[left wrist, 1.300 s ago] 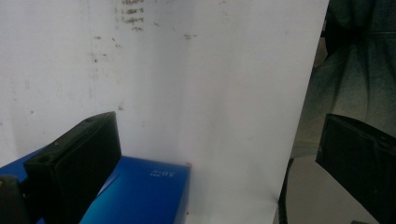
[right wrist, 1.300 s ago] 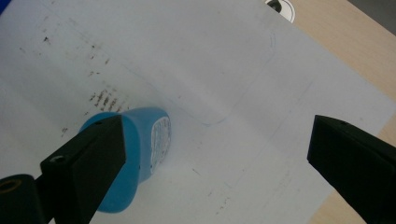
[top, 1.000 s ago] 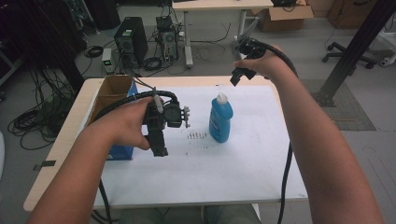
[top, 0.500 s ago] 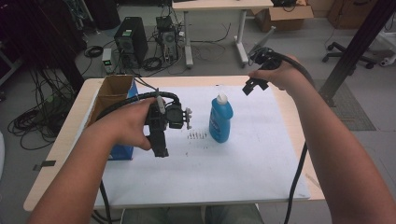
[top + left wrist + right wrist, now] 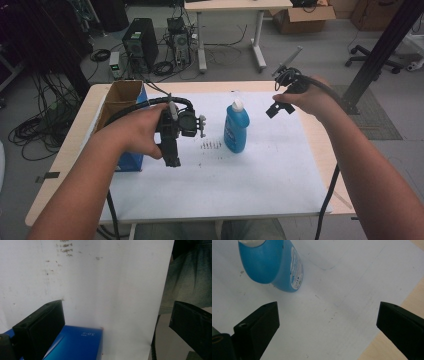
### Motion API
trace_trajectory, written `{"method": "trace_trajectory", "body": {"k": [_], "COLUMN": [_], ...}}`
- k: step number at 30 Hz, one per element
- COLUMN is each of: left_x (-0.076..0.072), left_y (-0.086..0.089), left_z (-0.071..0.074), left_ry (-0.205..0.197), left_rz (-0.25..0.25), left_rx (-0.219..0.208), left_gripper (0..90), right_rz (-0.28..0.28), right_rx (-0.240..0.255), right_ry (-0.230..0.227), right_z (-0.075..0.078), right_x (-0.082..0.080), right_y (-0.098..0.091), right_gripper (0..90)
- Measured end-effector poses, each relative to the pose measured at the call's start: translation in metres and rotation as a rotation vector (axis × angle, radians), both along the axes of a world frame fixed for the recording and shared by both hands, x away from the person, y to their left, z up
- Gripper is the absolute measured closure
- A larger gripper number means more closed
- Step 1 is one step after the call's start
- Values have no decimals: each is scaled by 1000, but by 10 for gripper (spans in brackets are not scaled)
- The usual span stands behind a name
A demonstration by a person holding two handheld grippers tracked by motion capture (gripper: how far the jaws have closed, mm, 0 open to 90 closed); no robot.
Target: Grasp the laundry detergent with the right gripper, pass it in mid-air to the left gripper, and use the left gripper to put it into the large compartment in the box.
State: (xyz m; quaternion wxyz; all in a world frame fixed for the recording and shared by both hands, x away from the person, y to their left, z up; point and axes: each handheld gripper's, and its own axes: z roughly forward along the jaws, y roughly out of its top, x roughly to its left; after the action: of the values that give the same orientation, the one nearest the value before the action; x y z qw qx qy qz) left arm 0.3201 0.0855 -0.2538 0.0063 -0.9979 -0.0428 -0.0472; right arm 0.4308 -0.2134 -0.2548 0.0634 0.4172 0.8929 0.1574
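- High view: I hold my left gripper (image 5: 172, 142) at centre-left of the frame, above the white sheet (image 5: 220, 185), just beside the blue box (image 5: 131, 161) and the open cardboard box (image 5: 120, 97). My right gripper (image 5: 278, 107) hangs in the upper right, raised off the table (image 5: 65, 165). The blue bottle (image 5: 236, 127) stands upright at centre, between my two hands and touched by neither.
- Left gripper view: my jaws stand wide apart and hold nothing. The blue box's corner (image 5: 80, 343) sits at the lower left, beside the left jaw; the rest is speckled white sheet.
- Right gripper view: these jaws are wide apart too, with nothing between them. The bottle (image 5: 274, 265) sits in the upper left of the frame, well off the line between the jaws, with its white cap at the top edge.
- I judge the step to be a reach for the bottle with the right gripper. To do it well, I should swing the hand until the bottle's body sits centred between the jaws, come in low on the body rather than the cap, and close slowly so that it does not tip.
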Motion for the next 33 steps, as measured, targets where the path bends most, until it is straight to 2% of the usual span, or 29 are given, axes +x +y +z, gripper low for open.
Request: {"method": "trace_trajectory", "body": {"k": [11,16,22,33], "left_x": [1,2,0,0], "left_y": [-1,0,0,1], "left_z": [-7,-8,-10,-13], "left_ry": [7,5,8,8], "left_rz": [-13,-19,-26,-35], "left_rx": [16,13,14,16], "left_gripper": [2,2,2,2], "right_rz": [14,13,-1,8], "right_rx": [19,35,62,112], "right_ry": [5,-7,-25,-52], "right_z": [-15,-23,-33,-52], "right_x": [-24,-35,-42,-49], "right_y": [-6,-9,-11,-8], "right_gripper": [48,49,51,51]}}
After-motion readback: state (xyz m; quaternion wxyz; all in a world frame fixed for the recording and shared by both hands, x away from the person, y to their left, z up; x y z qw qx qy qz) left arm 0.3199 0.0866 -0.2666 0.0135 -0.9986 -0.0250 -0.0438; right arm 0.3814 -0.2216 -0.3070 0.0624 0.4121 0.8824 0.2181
